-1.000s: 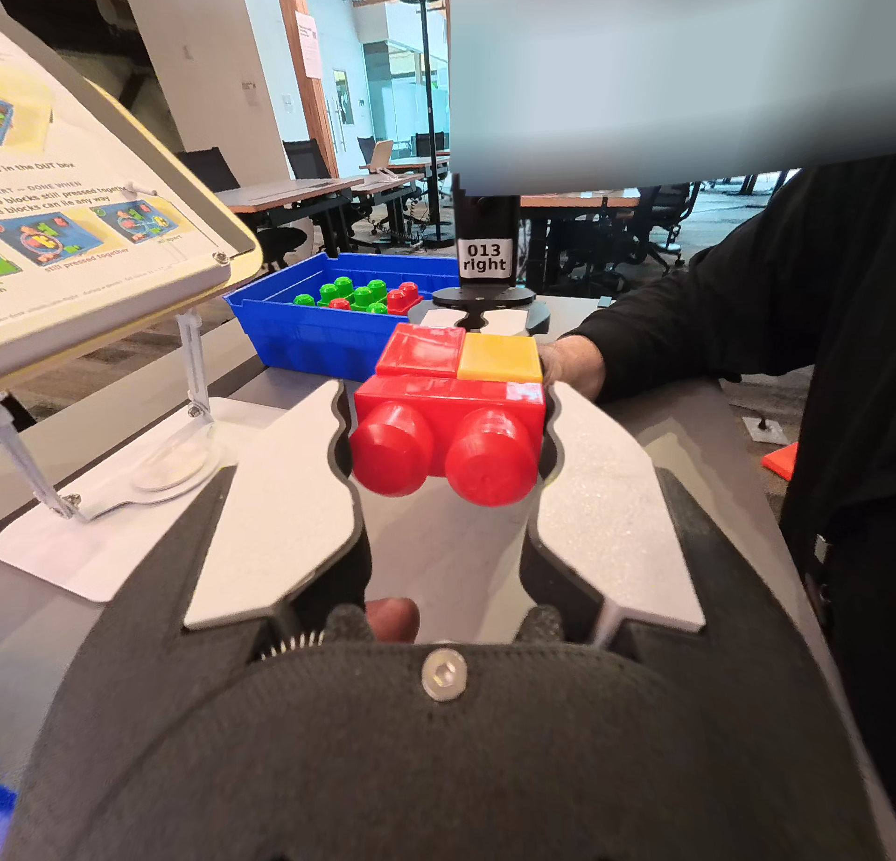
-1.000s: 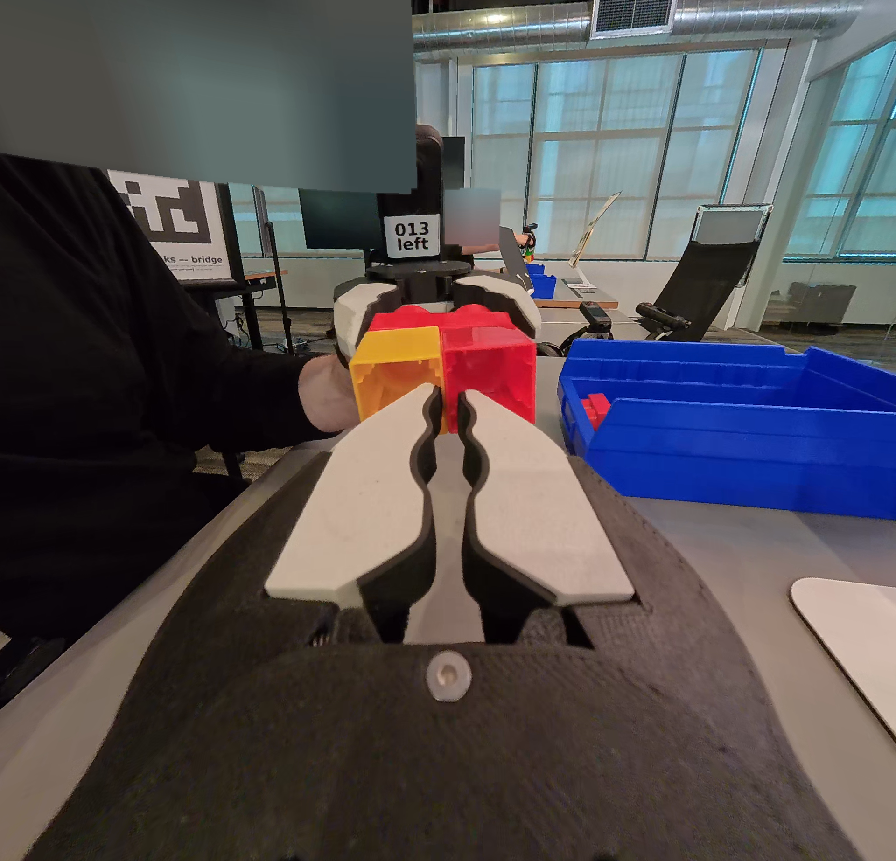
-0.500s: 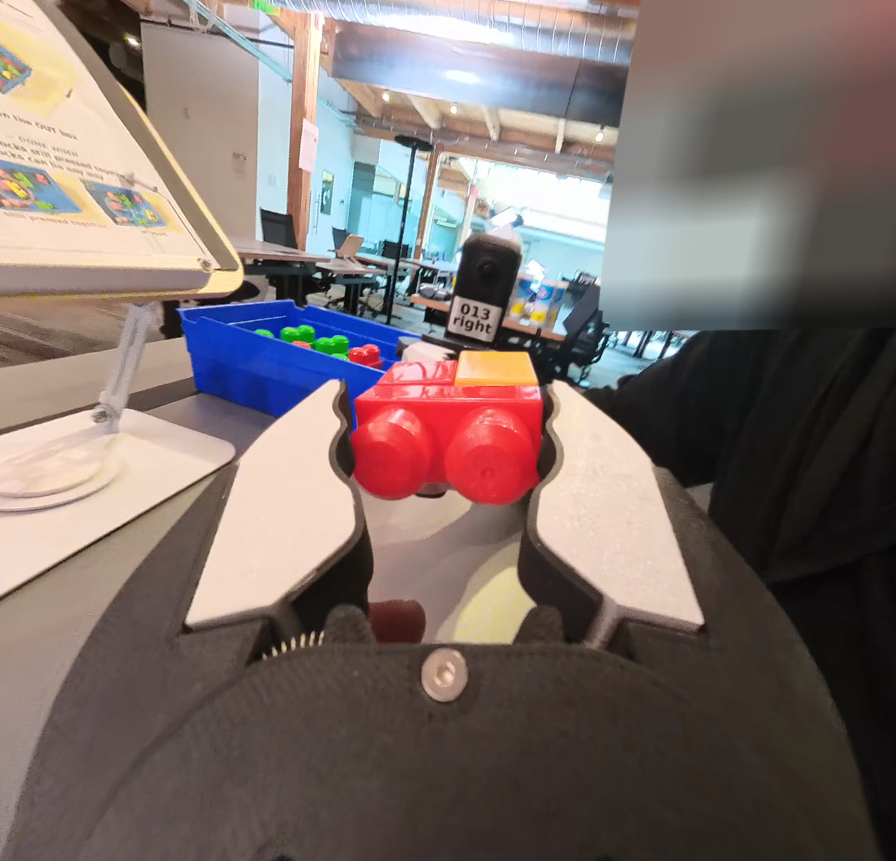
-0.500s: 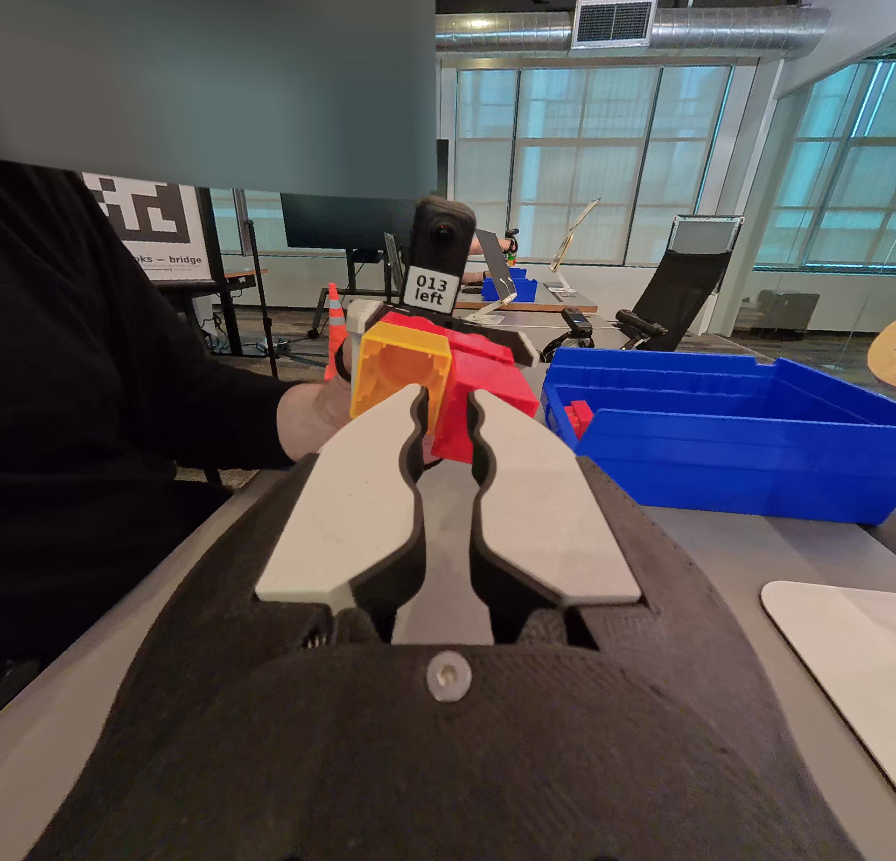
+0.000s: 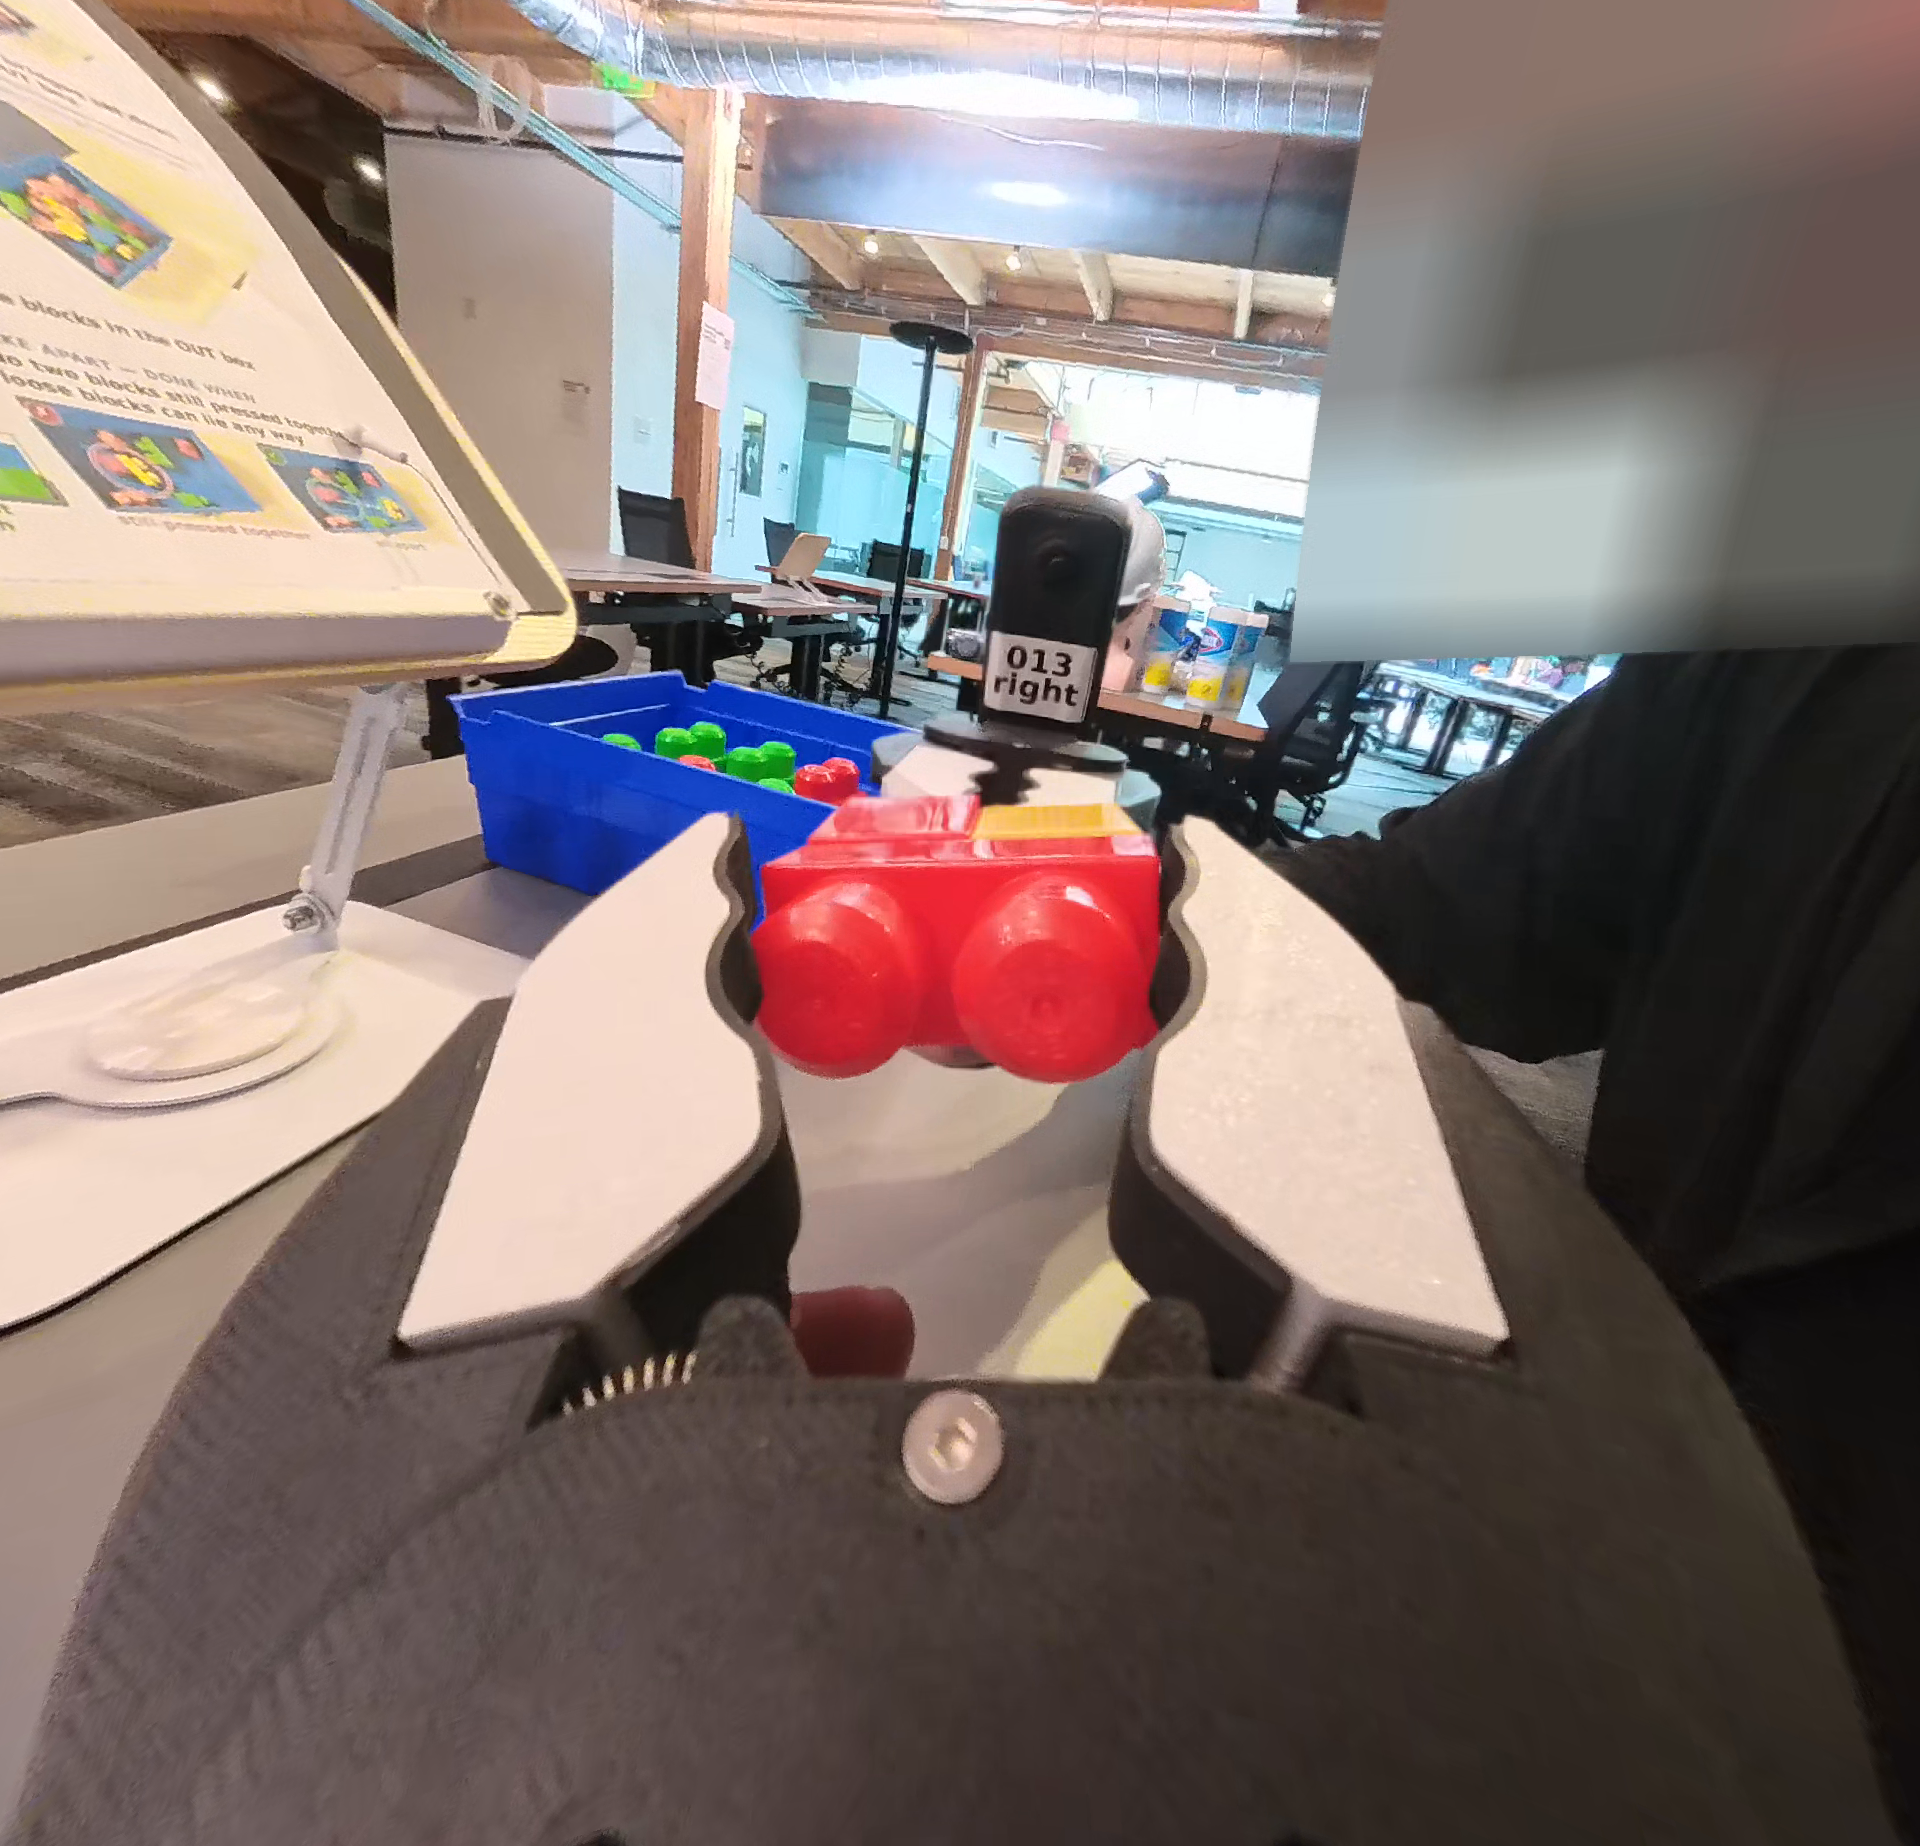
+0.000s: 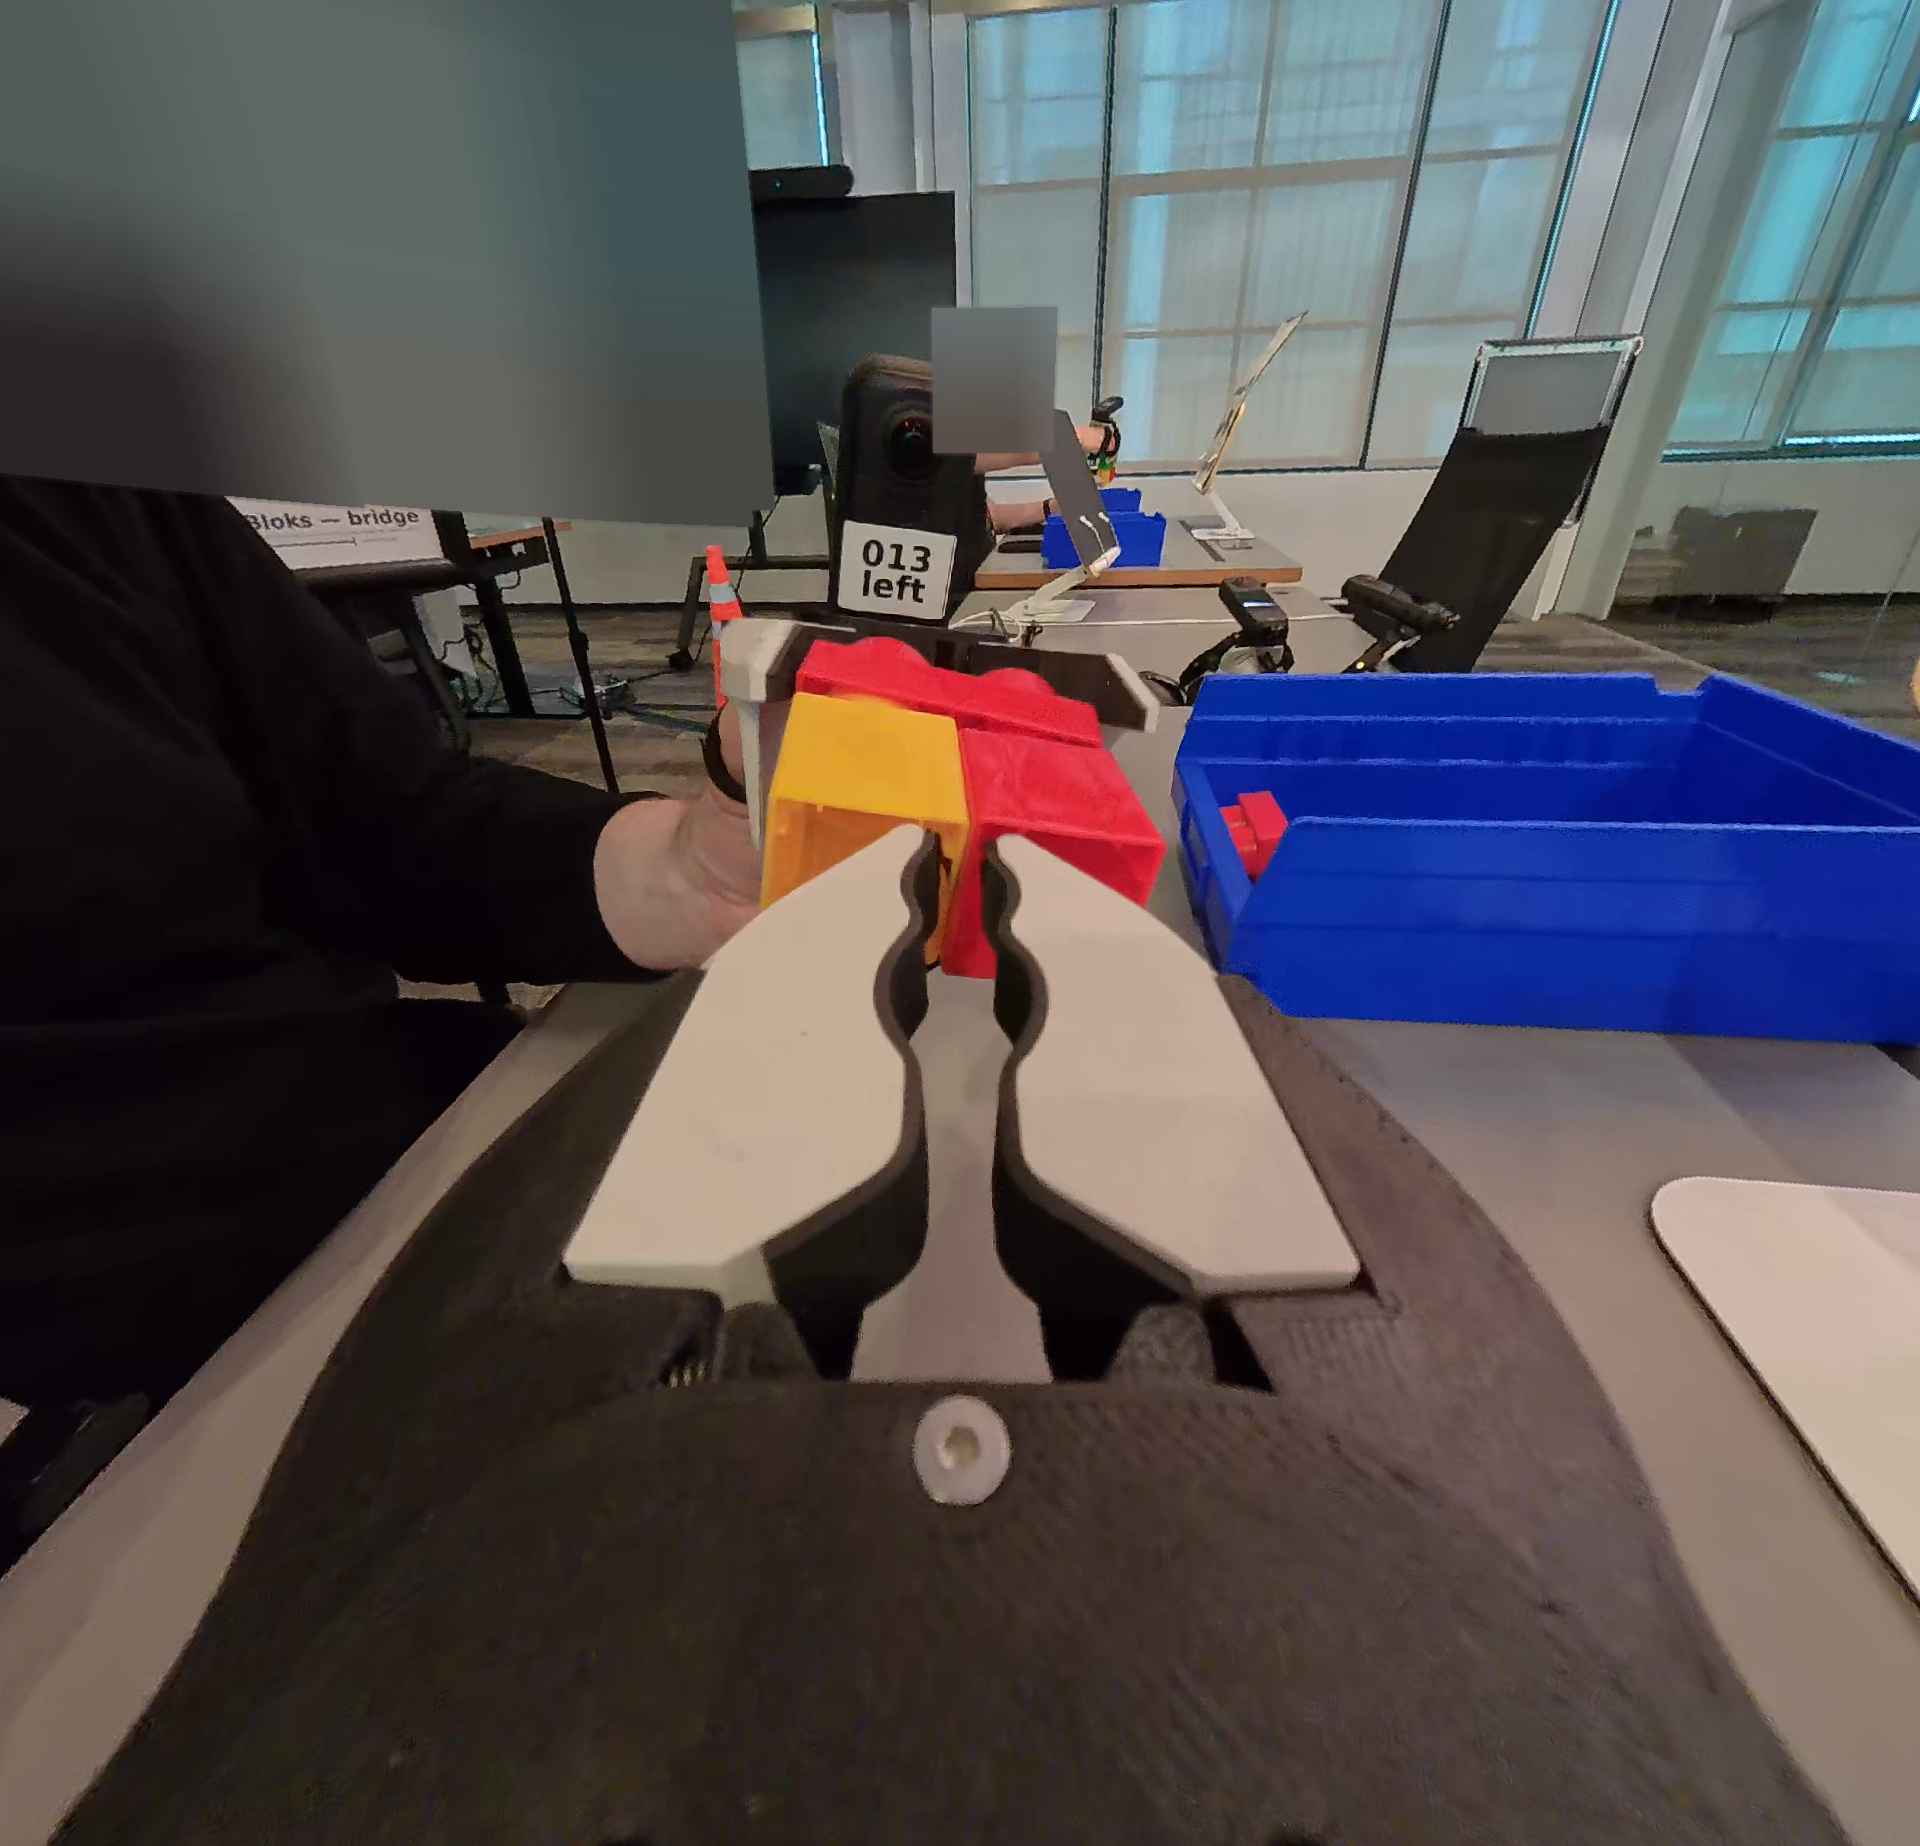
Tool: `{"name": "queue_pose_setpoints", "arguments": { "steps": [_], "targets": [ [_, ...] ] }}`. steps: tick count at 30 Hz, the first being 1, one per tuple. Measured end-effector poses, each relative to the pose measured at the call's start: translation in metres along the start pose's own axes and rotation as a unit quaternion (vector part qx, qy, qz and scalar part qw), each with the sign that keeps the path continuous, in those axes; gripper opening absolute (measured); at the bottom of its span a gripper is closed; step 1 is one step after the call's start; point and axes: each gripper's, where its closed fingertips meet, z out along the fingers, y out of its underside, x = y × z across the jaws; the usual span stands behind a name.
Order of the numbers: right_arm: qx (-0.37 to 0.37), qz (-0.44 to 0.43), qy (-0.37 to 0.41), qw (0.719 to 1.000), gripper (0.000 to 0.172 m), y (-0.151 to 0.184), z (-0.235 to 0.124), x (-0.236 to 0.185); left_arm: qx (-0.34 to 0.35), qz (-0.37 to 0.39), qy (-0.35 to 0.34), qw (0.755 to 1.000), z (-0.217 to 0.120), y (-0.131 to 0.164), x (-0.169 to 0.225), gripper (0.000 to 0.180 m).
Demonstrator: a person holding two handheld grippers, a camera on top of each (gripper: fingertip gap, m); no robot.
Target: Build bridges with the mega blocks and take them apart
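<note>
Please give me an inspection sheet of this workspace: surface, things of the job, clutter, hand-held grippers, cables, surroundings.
Surface: grey table.
Job's things: joined blocks held off the table, a red two-stud block with a yellow block and a red block on its underside; left bin with green and red blocks; right bin with a red block showing at one end.
Clutter: instruction board on a white stand.
Grippers: left hand-held gripper clamps the two-stud block's ends; right hand-held gripper is nearly closed on the yellow and red blocks' adjoining walls.
Cables: some on the far floor and desk.
Surroundings: open office, desks, chairs, windows.
</note>
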Motion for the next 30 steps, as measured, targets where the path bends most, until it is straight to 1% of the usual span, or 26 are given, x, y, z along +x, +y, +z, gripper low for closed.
{"name": "queue_pose_setpoints", "arguments": {
  "steps": [3, 6, 7, 9, 12, 18, 20, 25, 30],
  "targets": [
    [0.002, 0.014, -0.002, 1.000, 0.007, 0.002, 0.003, -0.002, 0.000, 0.009, 0.001, 1.000, 0.000, -0.001, 0.001, 0.073],
    [0.005, 0.052, -0.015, 0.999, 0.006, 0.006, 0.007, -0.004, 0.003, 0.019, -0.001, 1.000, 0.000, -0.002, 0.002, 0.073],
    [0.003, 0.055, -0.016, 0.998, 0.006, 0.008, 0.008, -0.005, 0.007, 0.025, -0.004, 1.000, 0.001, -0.002, 0.002, 0.073],
    [0.026, 0.040, -0.011, 0.999, 0.006, 0.004, 0.007, -0.007, 0.017, 0.015, 0.004, 1.000, 0.002, -0.004, 0.005, 0.073],
    [0.048, 0.017, 0.007, 0.999, 0.005, -0.004, 0.007, -0.009, 0.050, -0.013, 0.010, 0.999, 0.003, -0.011, 0.006, 0.073],
    [0.068, 0.002, 0.029, 0.997, 0.004, -0.020, 0.007, -0.008, 0.123, -0.067, 0.020, 0.990, 0.001, -0.027, 0.003, 0.073],
    [0.078, 0.011, 0.028, 0.997, 0.004, -0.024, 0.009, -0.008, 0.148, -0.081, 0.027, 0.985, 0.000, -0.031, 0.003, 0.073],
    [0.091, 0.028, 0.011, 0.995, 0.004, -0.030, 0.014, -0.013, 0.165, -0.047, 0.024, 0.985, -0.003, -0.041, 0.009, 0.073],
    [0.098, 0.037, -0.002, 0.994, 0.004, -0.035, 0.017, -0.015, 0.157, -0.016, 0.018, 0.987, -0.005, -0.044, 0.014, 0.073]
  ]
}}
